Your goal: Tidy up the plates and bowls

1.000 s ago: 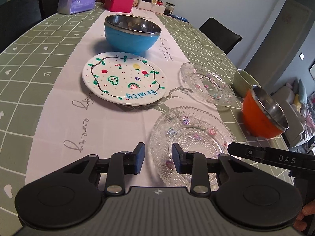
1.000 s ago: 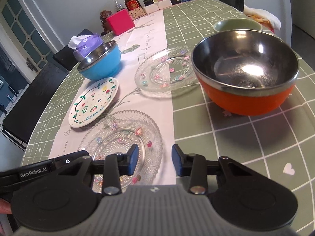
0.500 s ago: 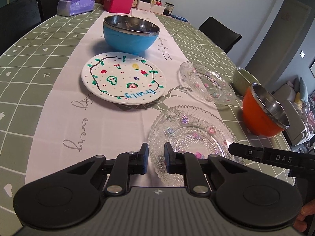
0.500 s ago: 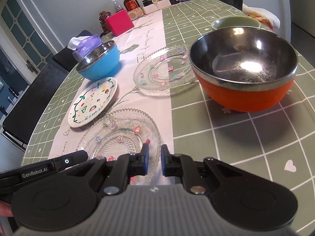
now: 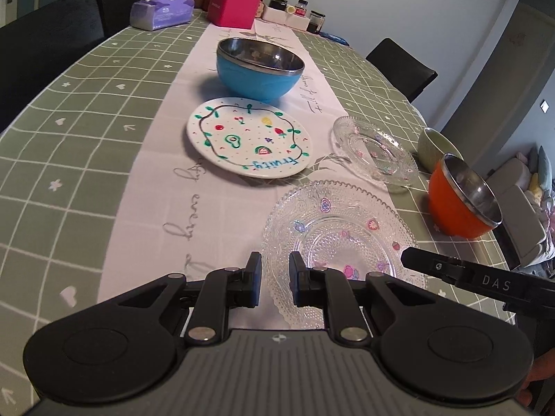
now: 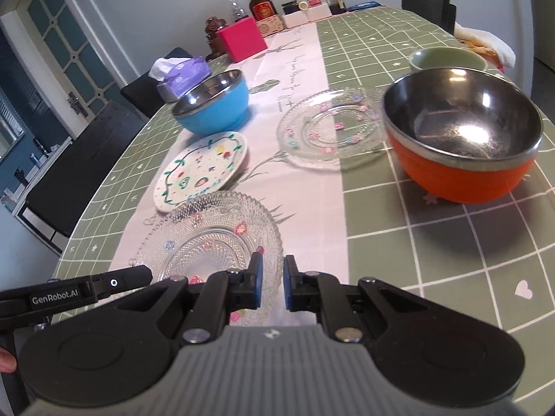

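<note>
A large clear glass plate lies nearest me on the white runner. Beyond it lie a white fruit-painted plate and a smaller glass plate. A blue steel-lined bowl stands further back. An orange steel-lined bowl and a green bowl stand on the right. My left gripper hovers at the large glass plate's near left rim, jaws narrowly apart and empty. My right gripper hovers at its near right rim, jaws narrowly apart and empty.
A green checked table carries a purple tissue pack, a pink box, bottles and jars at the far end. Dark chairs stand around it. A white cloth lies at the far right edge.
Both grippers' jaws narrowed from wide open, then reopened slightly. Both views shifted a little over the near glass plate. No dish has moved.
</note>
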`<state>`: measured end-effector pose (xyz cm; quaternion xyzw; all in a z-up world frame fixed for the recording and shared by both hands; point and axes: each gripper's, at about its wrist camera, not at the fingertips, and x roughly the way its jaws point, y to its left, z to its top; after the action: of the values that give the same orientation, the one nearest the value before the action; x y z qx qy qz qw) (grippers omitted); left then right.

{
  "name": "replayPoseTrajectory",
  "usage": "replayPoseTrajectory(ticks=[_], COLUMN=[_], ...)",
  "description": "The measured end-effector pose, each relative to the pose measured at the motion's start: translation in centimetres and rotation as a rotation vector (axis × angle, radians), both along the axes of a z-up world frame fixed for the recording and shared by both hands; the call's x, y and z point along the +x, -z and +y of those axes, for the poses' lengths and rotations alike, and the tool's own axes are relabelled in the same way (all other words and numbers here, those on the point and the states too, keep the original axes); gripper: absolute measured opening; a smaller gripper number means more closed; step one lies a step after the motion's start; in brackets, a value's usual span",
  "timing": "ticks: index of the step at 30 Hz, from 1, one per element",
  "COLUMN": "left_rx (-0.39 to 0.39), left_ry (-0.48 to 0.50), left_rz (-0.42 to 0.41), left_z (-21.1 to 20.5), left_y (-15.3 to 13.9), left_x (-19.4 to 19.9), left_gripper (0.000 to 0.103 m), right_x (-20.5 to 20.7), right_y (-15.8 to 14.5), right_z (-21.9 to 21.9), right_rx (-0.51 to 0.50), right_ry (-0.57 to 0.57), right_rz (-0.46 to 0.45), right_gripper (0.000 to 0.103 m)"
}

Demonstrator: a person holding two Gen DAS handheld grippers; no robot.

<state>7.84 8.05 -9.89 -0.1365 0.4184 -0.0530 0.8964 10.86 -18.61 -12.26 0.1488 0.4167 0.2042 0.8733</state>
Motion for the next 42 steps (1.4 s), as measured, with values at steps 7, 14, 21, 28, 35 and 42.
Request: replayPoseTrajectory(ticks=[7, 14, 21, 28, 35, 42], left_rx=[-0.002, -0.006, 0.002, -0.004, 0.001, 0.003], left_ry=[-0.008, -0.019, -0.027, -0.038, -0.086, -0.105], left_rz=[0.008, 0.016, 0.015, 0.019, 0.004, 0.001], left_z=[0.8, 1.3, 1.3, 1.1, 1.8, 2.3], left_y=[0.1, 0.6, 1.4, 2.0, 2.1, 2.1], left_x=[-2.4, -2.7, -2.5, -1.5, 0.2, 0.6], left_gripper=[0.018, 0.018, 0.018, 0.018, 0.018, 0.018], right_x=[-1.5, -2.3, -2.5, -1.7, -0.2, 0.2], right_y=[-0.2, 0.4, 0.9, 1.0, 1.3, 1.4], right_z=[0.9, 1.3, 1.7, 1.8, 2.3, 2.9], right_rx=[-0.022, -0.036, -0.065, -0.071, -0.036, -0.023], right_ry=[-0.048, -0.064, -0.067, -0.036, -0.032, -0.044], right_rz=[0.012, 0.035, 0.037, 0.018, 0.02, 0.014], right_gripper=[0.01, 0.01, 0.01, 0.01, 0.01, 0.009])
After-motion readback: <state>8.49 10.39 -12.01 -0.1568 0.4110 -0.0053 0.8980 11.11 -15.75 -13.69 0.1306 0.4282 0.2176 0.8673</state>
